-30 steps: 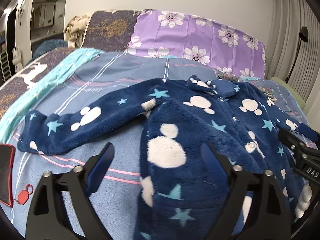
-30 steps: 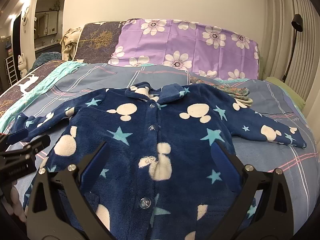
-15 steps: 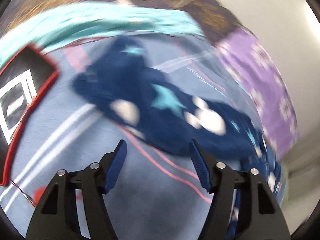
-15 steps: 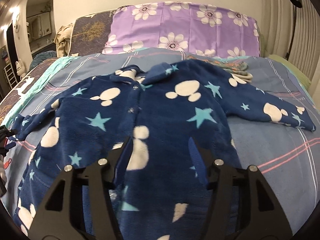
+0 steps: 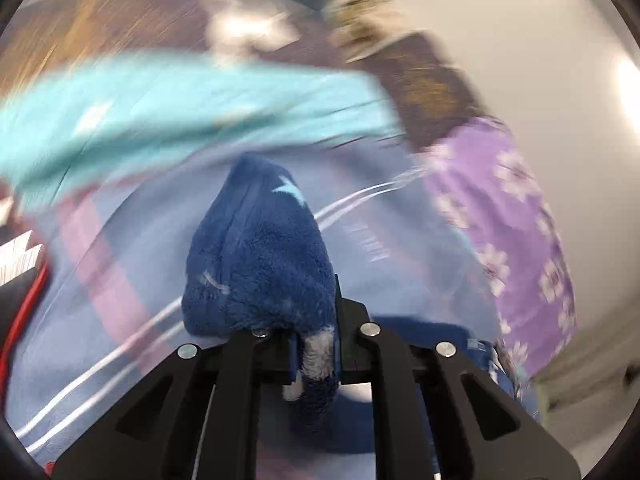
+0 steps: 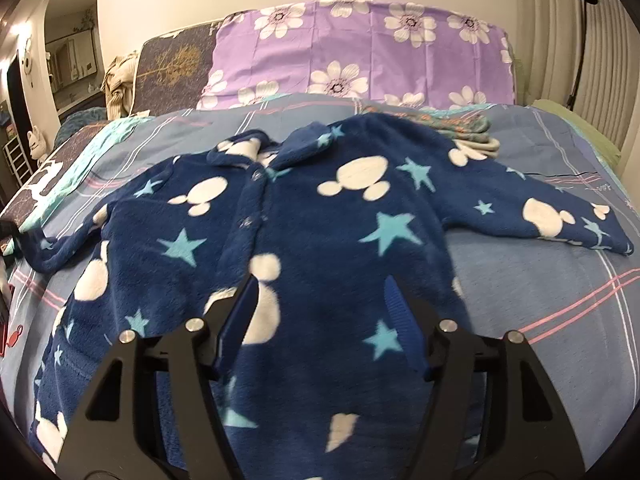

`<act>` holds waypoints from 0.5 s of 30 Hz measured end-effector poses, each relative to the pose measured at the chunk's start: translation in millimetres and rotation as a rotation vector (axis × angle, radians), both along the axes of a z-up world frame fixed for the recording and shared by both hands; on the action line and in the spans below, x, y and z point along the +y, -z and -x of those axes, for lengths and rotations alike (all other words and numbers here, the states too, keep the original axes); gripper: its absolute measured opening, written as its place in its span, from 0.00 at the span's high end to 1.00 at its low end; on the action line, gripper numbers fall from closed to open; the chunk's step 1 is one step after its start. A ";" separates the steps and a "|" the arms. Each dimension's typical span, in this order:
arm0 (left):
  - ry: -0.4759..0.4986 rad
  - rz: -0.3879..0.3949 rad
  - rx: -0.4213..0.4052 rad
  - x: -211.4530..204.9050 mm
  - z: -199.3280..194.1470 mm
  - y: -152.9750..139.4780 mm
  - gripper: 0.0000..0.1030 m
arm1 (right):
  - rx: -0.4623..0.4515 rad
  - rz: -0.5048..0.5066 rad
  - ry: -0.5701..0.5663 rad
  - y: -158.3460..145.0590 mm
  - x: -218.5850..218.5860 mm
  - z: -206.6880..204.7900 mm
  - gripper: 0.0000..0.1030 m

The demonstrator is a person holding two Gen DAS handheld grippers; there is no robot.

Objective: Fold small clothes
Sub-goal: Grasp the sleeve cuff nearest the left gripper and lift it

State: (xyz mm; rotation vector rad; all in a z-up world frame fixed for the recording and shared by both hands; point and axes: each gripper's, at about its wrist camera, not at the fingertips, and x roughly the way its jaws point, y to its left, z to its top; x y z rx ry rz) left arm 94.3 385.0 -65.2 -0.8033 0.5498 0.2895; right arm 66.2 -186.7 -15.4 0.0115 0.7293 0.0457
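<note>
A navy fleece pyjama top [image 6: 320, 216] with white mouse heads and light blue stars lies spread face up on the bed, buttons down the middle. In the left wrist view my left gripper [image 5: 316, 344] is shut on the cuff of the top's left sleeve [image 5: 256, 256], which bunches up above the pads. In the right wrist view that sleeve [image 6: 68, 248] stretches to the left edge. My right gripper [image 6: 320, 312] hovers over the lower front of the top; its jaws are opening, with fleece below them and no pad pressing on it.
The blue striped bedsheet [image 6: 540, 280] covers the bed. A purple flowered pillow [image 6: 360, 52] stands at the head. A small folded patterned cloth [image 6: 464, 128] lies beside the top's right shoulder. A red-edged black phone [image 5: 20, 300] lies left of the sleeve. A teal blanket [image 5: 160, 108] runs along the left side.
My left gripper swung left to the sleeve end, rolled, and closed on the cuff. My right gripper came closer over the top's front and its jaws narrowed, then widened a little.
</note>
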 end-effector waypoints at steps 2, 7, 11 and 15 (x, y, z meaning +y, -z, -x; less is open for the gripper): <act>0.077 -0.086 -0.071 -32.7 -12.8 -40.8 0.89 | -0.004 -0.012 0.019 -1.1 -8.0 -0.5 0.34; 0.379 -0.301 -0.290 -165.6 -46.1 -135.9 0.88 | -0.010 -0.028 0.064 -1.6 -29.1 -0.4 0.34; 0.639 -0.360 -0.337 -284.7 -65.3 -148.7 0.88 | -0.009 -0.036 0.104 -1.5 -48.5 0.3 0.34; 0.873 -0.412 -0.259 -390.9 -80.3 -105.8 0.51 | -0.002 -0.034 0.144 -1.3 -69.2 3.4 0.34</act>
